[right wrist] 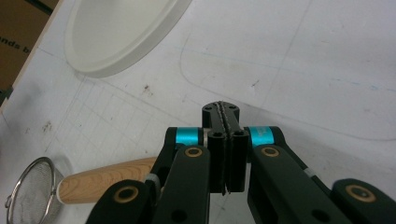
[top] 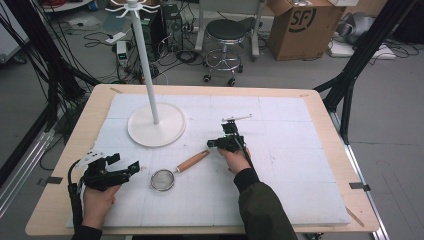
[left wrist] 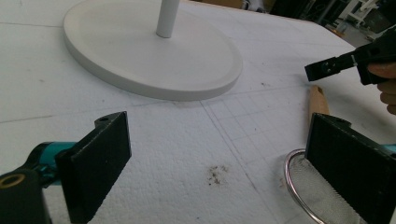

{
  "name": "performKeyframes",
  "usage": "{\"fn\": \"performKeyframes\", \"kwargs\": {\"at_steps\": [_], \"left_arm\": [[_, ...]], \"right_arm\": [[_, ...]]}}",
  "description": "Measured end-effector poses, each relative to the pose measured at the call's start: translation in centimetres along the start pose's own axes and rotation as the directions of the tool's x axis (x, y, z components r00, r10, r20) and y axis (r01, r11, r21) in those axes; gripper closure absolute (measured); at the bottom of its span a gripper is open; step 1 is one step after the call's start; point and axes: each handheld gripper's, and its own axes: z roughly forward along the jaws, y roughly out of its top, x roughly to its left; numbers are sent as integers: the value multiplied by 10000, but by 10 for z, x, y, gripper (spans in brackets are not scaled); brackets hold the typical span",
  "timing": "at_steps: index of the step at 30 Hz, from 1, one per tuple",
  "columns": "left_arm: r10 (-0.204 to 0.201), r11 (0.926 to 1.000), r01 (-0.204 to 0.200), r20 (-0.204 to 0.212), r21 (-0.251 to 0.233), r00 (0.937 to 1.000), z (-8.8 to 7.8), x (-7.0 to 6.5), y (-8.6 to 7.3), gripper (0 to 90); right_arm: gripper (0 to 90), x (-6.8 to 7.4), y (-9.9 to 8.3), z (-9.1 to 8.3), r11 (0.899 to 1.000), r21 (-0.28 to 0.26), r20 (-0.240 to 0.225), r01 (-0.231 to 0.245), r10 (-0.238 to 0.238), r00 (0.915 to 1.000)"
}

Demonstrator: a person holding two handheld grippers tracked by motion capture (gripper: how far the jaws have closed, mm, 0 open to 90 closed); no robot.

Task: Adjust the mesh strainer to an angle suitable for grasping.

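A small metal mesh strainer [top: 163, 179] with a wooden handle [top: 193, 161] lies on the white foam mat [top: 280, 165], its handle pointing up and right. My left gripper [top: 125, 162] rests at the mat's left, open and empty, aimed at the strainer. In the left gripper view its jaws [left wrist: 219, 163] stand wide apart, and the strainer rim [left wrist: 299, 186] lies by the right pad [left wrist: 350, 172]. My right gripper [top: 211, 144] hovers just right of the handle's end. Its jaws [right wrist: 224, 109] are shut with nothing between them, and the handle [right wrist: 107, 184] lies below and left of them.
A white hook stand [top: 145, 55] rises from its round base [top: 165, 132] on the mat behind the strainer. The wooden table edge [top: 60, 165] frames the mat. Beyond the table stand a stool [top: 226, 35], a cardboard box [top: 305, 25] and cables on the floor.
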Motion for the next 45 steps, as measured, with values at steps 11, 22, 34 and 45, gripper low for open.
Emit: {"fn": "performKeyframes", "kwargs": {"at_steps": [11,22,34,45], "left_arm": [[9,10000,-9,-3,20,10000,1,0,0,77],[96,9999,-96,59,46,9999,1,-3,0,77],[51,10000,-52,100,82,9999,-1,-1,-1,77],[169,9997,-171,103,169,9998,0,-5,-1,78]], "right_arm": [[900,6,-2,7,9987,390,108,318,-322,9994],[900,19,-19,2,9968,414,232,680,-690,9973],[900,17,-27,-11,9986,-97,555,525,-519,9971],[900,11,-49,-16,9997,-228,-183,-129,125,9998]]}}
